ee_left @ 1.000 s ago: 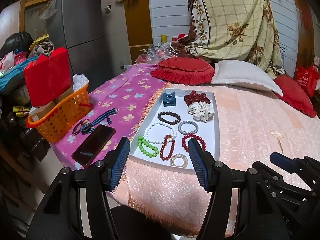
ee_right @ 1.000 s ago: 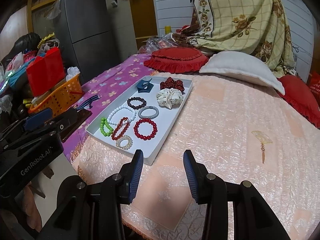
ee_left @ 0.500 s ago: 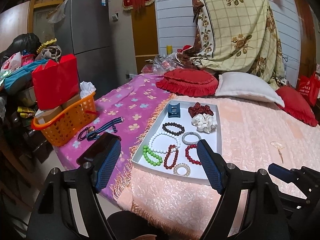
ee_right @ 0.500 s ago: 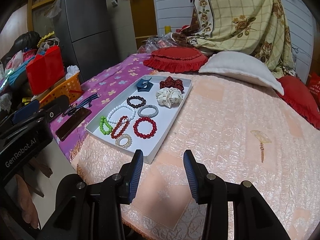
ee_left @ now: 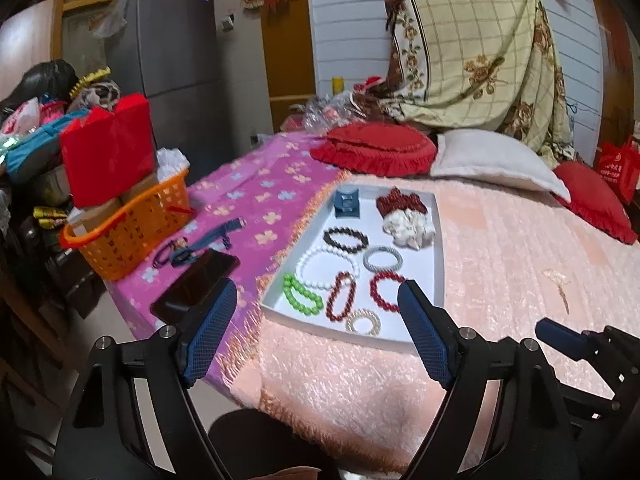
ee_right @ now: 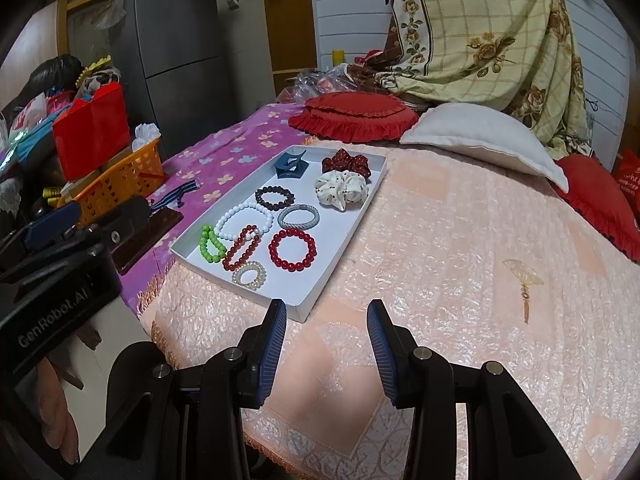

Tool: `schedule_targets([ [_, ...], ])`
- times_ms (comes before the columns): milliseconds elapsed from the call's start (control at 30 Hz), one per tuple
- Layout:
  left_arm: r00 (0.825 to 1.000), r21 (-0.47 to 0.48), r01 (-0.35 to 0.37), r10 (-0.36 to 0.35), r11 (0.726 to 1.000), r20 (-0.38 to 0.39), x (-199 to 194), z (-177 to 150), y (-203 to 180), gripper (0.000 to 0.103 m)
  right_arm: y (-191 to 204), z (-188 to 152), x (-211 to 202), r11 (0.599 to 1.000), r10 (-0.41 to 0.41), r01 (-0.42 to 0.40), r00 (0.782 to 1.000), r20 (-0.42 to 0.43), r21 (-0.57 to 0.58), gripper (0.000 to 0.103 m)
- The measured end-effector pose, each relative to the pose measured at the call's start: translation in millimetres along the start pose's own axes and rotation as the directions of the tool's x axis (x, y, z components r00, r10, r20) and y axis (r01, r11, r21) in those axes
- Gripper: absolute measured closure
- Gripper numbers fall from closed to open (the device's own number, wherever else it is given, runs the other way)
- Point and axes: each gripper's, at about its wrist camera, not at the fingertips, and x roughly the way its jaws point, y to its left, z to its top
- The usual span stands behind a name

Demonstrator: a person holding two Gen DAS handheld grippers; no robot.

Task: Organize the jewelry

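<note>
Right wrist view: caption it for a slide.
Open right gripper hovers before a white tray of bead bracelets on a bed.

clear: pink bedspread (ee_right: 460,280) right of tray (ee_right: 344,256) | blocked: phone (ee_left: 196,286), basket (ee_left: 132,228) left

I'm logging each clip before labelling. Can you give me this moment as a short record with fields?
surface: bed with peach cover
tray: white tray, near the cover's left edge
contents: bead bracelets, incl. green bracelet and red bracelet; two scrunchies; blue clip
left gripper: open, jaws just been opening, nothing between
right gripper: open, empty, short of tray
beside tray: phone, orange basket
</note>
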Motion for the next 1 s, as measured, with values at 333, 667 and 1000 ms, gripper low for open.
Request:
schedule_targets([
  [333, 0.993, -0.014, 0.060, -0.061, 0.998, -0.096, 20.7, -12.7, -1.5, 0.020, 0.4, -4.3, 11.7, 1.000, -0.013, 0.013, 1.000, -0.028, 0.004, 0.063],
  [667, 0.983, -0.027, 0.076, -0.079, 0.997, -0.167, 41.6, -24.7, -0.4, 0.020, 3.1, -10.0, 27.3, 1.000, -0.017, 0.017, 0.998, -0.066, -0.001, 0.063],
  [1000, 0.978, -0.039, 0.074, -0.080, 0.997, -0.191, 48.5, -27.7, 3.1, 0.020, 6.5, -12.7, 32.1, 1.000, -0.020, 0.019, 0.997, -0.080, -0.011, 0.063],
])
